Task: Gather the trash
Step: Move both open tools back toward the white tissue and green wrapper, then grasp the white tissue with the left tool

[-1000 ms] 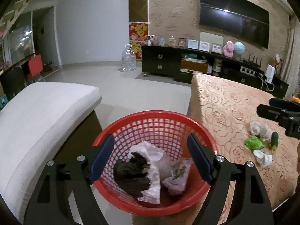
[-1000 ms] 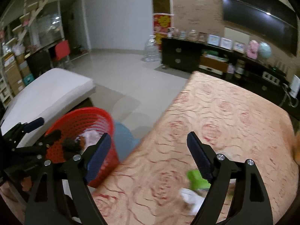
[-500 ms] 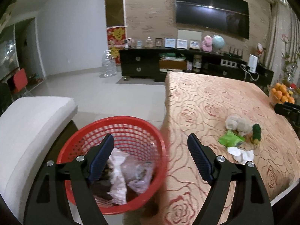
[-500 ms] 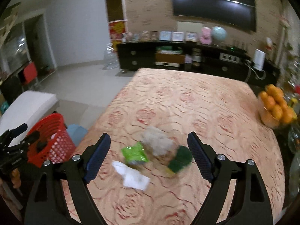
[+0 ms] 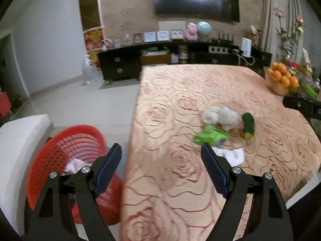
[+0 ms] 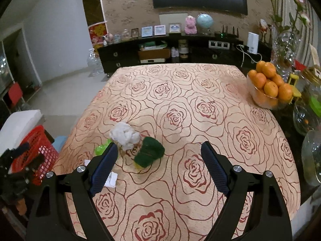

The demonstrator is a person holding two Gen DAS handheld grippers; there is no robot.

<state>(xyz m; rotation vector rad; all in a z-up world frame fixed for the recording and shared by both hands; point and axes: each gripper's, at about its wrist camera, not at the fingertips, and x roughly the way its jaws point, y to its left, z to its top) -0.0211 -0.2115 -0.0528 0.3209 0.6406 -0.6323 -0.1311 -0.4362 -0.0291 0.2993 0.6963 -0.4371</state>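
A small heap of trash lies on the rose-patterned table (image 6: 200,104): a crumpled white tissue wad (image 6: 124,136) (image 5: 220,116), a dark green wrapper (image 6: 149,152) (image 5: 248,123), a light green packet (image 5: 210,136) (image 6: 101,148) and a flat white tissue (image 5: 232,155) (image 6: 111,179). A red mesh basket (image 5: 66,146) (image 6: 35,150) with trash inside stands on the floor left of the table. My left gripper (image 5: 161,169) is open and empty over the table's left edge. My right gripper (image 6: 158,167) is open and empty, just short of the green wrapper.
A glass bowl of oranges (image 6: 268,89) and glassware (image 6: 307,118) stand at the table's right edge. A white cushioned seat (image 5: 18,140) is left of the basket. A dark TV cabinet (image 6: 180,50) lines the far wall.
Both grippers have swung right, from over the red basket to facing the table and the trash heap. Both stayed open and empty.
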